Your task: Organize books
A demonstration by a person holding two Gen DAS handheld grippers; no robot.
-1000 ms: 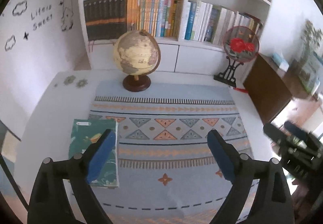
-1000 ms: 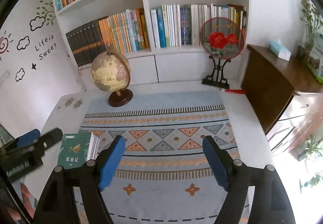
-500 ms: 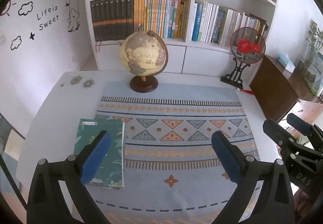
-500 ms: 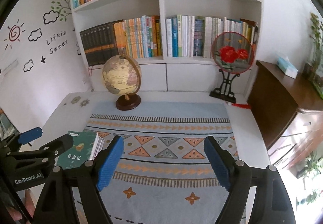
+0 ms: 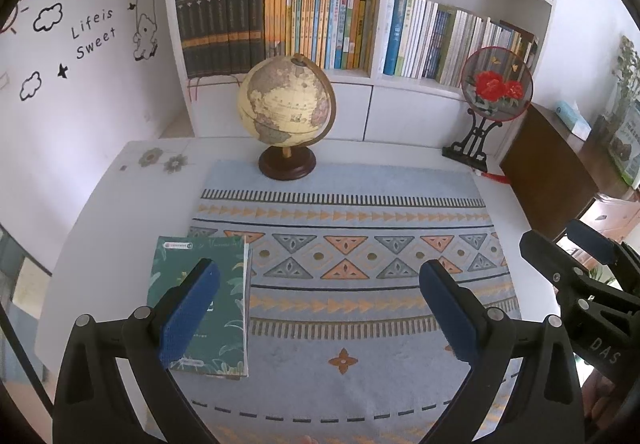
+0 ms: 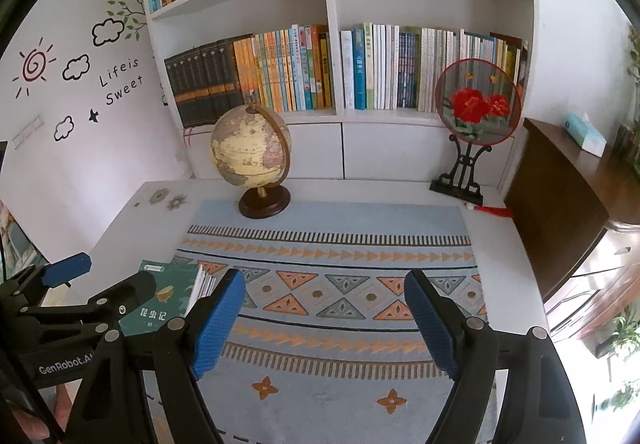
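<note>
One green book [image 5: 204, 304] is seen flat on the mat [image 5: 360, 276] at 9 o'clock, not yet shelved, while the left gripper [image 5: 320, 308] and right gripper [image 6: 324, 320] are spread wide, nothing held.

The left gripper [image 5: 318, 306] hung with its jaws wide apart and nothing between them over a patterned mat [image 5: 360, 324]. A green book [image 5: 224, 308] lay flat at the mat's left edge, partly behind the left finger [image 5: 188, 318]. A globe [image 5: 286, 106] stood at the far edge, before the bookshelf [image 5: 380, 44]. The right gripper [image 5: 576, 264] showed at right.
</note>
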